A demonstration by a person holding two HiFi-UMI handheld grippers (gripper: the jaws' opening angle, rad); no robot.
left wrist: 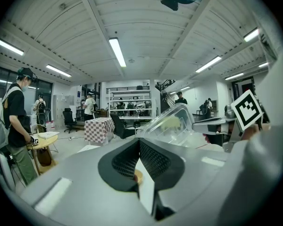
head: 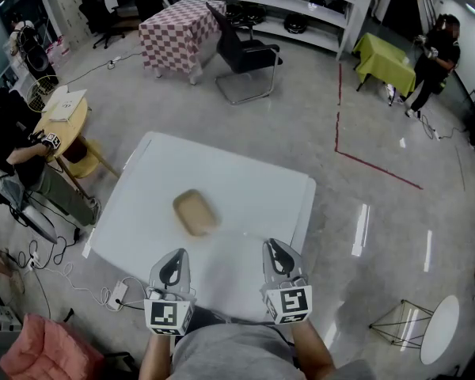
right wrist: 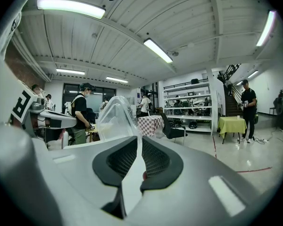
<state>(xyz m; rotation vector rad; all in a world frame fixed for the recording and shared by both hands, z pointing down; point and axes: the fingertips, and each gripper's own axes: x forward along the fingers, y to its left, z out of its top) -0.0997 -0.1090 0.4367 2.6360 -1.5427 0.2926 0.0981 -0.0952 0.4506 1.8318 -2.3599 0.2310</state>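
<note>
Resting near the middle of the white table (head: 245, 182), a clear plastic container (head: 195, 212) encloses a tan food item. Left gripper (head: 177, 256) and right gripper (head: 272, 248) hover over the table's near edge, near the container, each with jaws pressed together on nothing

I record my grey left hand-held gripper (head: 176, 261) and grey right hand-held gripper (head: 274, 252) side by side, pointing forward. Both have jaws pressed together. My forearms (head: 311, 353) are drawn in.
</note>
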